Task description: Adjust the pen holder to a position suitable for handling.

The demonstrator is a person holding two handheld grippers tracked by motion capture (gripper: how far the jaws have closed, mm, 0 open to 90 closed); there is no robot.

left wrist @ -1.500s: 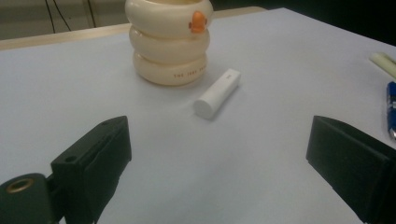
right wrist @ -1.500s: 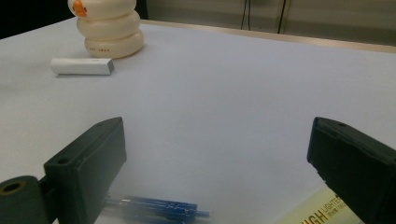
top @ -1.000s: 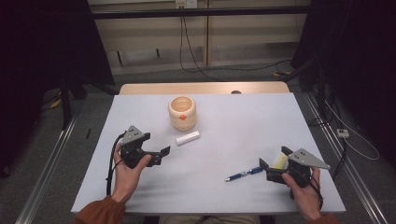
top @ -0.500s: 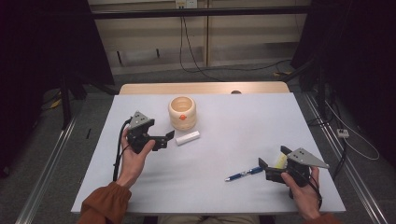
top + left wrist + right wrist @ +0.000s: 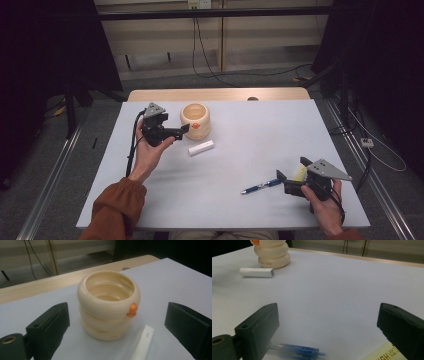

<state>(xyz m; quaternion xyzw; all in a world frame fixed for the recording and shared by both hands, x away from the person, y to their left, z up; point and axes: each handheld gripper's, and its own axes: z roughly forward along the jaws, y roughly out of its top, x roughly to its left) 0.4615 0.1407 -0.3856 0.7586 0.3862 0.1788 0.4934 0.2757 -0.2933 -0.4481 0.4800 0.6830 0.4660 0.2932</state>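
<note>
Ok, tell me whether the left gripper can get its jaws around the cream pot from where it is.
Probably yes. The left gripper is open, its jaws spread wider than the cream pot straight ahead. The white stick lies beside the pot's base, not between.

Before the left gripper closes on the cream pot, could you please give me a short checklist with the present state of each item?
1. Left gripper jaws open wide enough for the cream pot: ok, both jaws stand apart on either side of it.
2. Pot upright on the table: ok.
3. Pot lined up between the jaws: ok, near the middle in the left gripper view.
4. White stick out of the closing path: not ok, it lies beside the pot's base toward one jaw.
5. Right gripper out of the way: ok, open near the blue pen, far from the pot.
6. Pot's inside free of things: cannot tell, its bottom is hidden.
</note>
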